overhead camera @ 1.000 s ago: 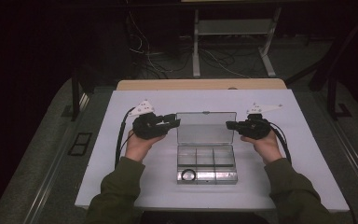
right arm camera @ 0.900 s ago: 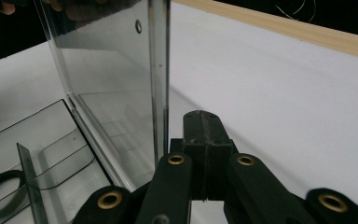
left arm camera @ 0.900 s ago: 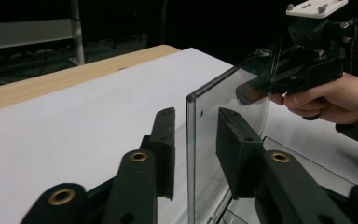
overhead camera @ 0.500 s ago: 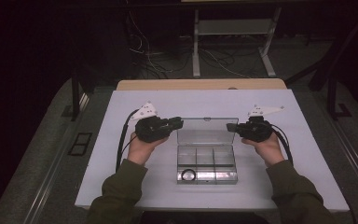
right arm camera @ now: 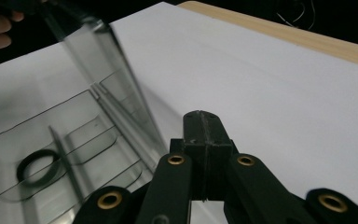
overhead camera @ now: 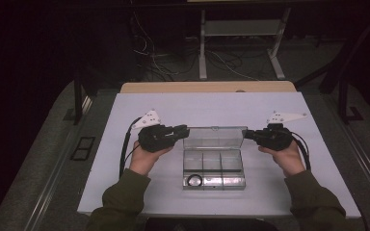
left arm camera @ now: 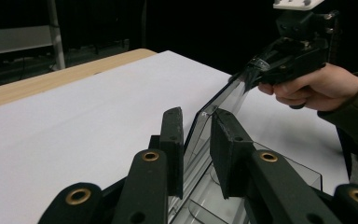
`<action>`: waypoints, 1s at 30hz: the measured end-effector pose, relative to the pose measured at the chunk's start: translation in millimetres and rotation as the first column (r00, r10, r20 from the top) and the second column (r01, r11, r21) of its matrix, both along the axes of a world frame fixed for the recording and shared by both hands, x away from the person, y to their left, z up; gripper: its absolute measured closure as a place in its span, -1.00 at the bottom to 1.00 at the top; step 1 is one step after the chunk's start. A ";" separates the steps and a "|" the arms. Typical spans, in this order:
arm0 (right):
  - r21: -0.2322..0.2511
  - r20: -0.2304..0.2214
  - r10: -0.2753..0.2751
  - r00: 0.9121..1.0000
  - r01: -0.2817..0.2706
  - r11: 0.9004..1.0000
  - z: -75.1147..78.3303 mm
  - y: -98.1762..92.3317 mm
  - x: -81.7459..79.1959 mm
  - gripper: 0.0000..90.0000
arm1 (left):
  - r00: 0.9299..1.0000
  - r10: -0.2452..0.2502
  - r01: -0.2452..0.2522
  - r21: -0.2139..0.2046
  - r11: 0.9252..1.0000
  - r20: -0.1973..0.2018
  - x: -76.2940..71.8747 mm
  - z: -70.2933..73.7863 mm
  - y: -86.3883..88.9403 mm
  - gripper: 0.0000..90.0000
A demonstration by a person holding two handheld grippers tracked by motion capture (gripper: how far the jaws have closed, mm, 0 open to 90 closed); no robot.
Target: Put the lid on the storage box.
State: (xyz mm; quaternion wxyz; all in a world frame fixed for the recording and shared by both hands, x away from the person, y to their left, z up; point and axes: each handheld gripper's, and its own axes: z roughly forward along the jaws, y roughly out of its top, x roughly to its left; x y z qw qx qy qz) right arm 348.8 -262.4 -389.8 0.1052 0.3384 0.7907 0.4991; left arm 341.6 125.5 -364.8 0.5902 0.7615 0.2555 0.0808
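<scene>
I look down on a desk (overhead camera: 139, 192) with a big white sheet on it and a strip of pale wood at the far edge. The room behind is dark, with cables on the floor and a metal stand (overhead camera: 241, 43). A clear plastic box (overhead camera: 214, 168) sits in the middle of the desk, near the person's side. Its lid (overhead camera: 215, 137) stands up at the back. The box has small walls inside, and a dark ring (overhead camera: 194, 180) lies in the near left part. My left tool (overhead camera: 185, 130) is at the left end of the lid. Its jaws have just been closing a bit, and the lid edge is between them. In the left gripper view the pads (left arm camera: 173, 135) sit on each side of the lid with little gaps, so I cannot tell if they press on it. My right tool (overhead camera: 246, 134) is at the right end of the lid. Its jaws are pressed together, and the tips look pinched on the lid's corner.
</scene>
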 end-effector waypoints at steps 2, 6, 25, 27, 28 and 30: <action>-0.002 -0.007 0.007 1.000 -0.007 1.000 -0.6 -1.5 -4.9 0.97 | 1.000 0.000 0.000 0.001 1.000 0.000 -2.3 -0.2 0.1 0.63; -0.017 -0.013 0.021 1.000 -0.021 1.000 0.0 -1.2 -15.2 0.97 | 1.000 0.001 -0.001 0.000 1.000 0.001 -7.2 -0.5 -0.4 0.61; 0.009 0.003 0.127 0.992 -0.127 0.992 10.9 9.8 -47.8 0.97 | 1.000 -0.026 0.025 0.028 0.999 0.002 -31.1 -7.3 1.8 0.45; 0.007 0.005 0.130 0.991 -0.130 0.991 10.6 10.4 -49.4 0.97 | 1.000 -0.026 0.026 0.039 0.999 -0.004 -33.8 -8.4 2.5 0.40; 0.009 0.001 0.132 0.991 -0.132 0.991 10.7 10.5 -50.0 0.97 | 1.000 -0.021 0.021 0.044 0.999 -0.008 -35.4 -9.3 2.7 0.35; 0.012 0.000 0.134 0.991 -0.134 0.991 10.8 10.4 -51.0 0.97 | 1.000 -0.015 0.015 0.057 0.998 -0.005 -38.4 -11.2 4.8 0.30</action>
